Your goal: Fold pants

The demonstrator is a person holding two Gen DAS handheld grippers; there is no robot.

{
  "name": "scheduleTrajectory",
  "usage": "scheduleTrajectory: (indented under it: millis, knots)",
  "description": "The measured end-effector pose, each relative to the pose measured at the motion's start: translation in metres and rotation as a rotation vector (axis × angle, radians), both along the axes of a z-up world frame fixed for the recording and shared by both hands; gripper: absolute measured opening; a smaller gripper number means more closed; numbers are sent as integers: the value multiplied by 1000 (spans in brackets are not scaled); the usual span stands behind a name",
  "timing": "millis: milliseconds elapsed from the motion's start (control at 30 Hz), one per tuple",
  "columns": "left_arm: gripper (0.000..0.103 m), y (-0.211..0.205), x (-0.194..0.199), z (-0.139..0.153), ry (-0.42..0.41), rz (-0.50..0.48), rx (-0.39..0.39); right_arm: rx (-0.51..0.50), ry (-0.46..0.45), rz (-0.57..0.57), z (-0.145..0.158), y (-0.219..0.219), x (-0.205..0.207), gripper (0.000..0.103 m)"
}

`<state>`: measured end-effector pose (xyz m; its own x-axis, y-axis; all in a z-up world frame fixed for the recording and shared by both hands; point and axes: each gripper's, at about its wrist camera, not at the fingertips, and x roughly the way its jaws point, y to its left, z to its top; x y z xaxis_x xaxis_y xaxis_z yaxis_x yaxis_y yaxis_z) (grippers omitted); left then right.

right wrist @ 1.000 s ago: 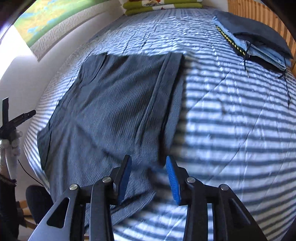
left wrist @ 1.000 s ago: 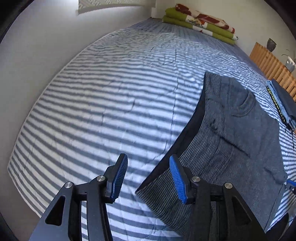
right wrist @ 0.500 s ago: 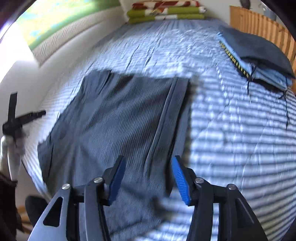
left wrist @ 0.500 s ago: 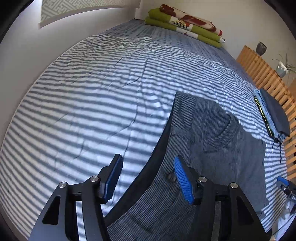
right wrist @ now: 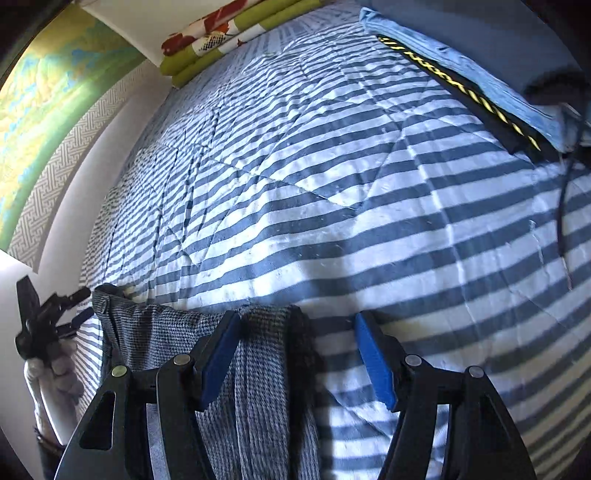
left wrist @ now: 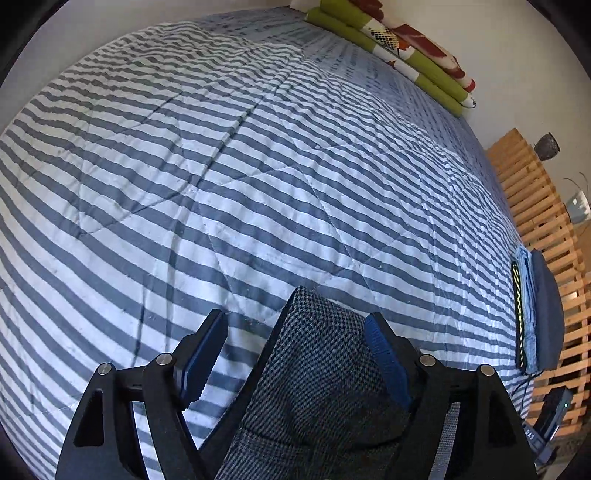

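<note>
Left wrist view: the left gripper (left wrist: pixel 295 354) hovered over a top corner of the grey pants (left wrist: pixel 317 387) on the striped bed (left wrist: pixel 258 184), its jaws just opened wide, pinching nothing. Right wrist view: the right gripper (right wrist: pixel 295 354), jaws spread, straddled the pants' (right wrist: pixel 258 387) opposite edge without gripping.

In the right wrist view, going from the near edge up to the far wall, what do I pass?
Right gripper, jaws just opened wider → grey pants, their far edge between the jaws → striped quilt → folded green and red blanket against the wall.
</note>
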<state>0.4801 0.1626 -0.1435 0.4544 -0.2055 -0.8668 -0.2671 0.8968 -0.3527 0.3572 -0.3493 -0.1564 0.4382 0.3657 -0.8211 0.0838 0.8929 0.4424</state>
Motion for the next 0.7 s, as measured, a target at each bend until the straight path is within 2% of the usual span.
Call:
scheduleTrajectory:
  millis: [67, 100, 133, 167, 233, 400, 533, 700]
  knots:
    - [49, -2, 8, -8, 12, -7, -17, 12, -3, 44, 1, 5, 4, 41]
    - [28, -5, 10, -11, 25, -23, -39, 12, 2, 53, 3, 7, 3, 30]
    - [17, -6, 11, -12, 25, -26, -38, 3, -9, 53, 5, 8, 3, 29]
    - [11, -8, 11, -10, 15, -30, -18, -1, -20, 59, 9, 10, 1, 27]
    - [9, -11, 5, -4, -16, -49, 4, -9, -42, 59, 18, 11, -4, 22]
    - [8, -4, -25, 26, -93, -64, -3, -11, -138, 50, 57, 6, -35, 19]
    - [8, 11, -67, 58, -150, -71, -26, -26, -226, 65, 98, 7, -72, 18]
    - [8, 26, -132, 91, -218, -58, -29, -121, -357, 145, 148, 37, -134, 18]
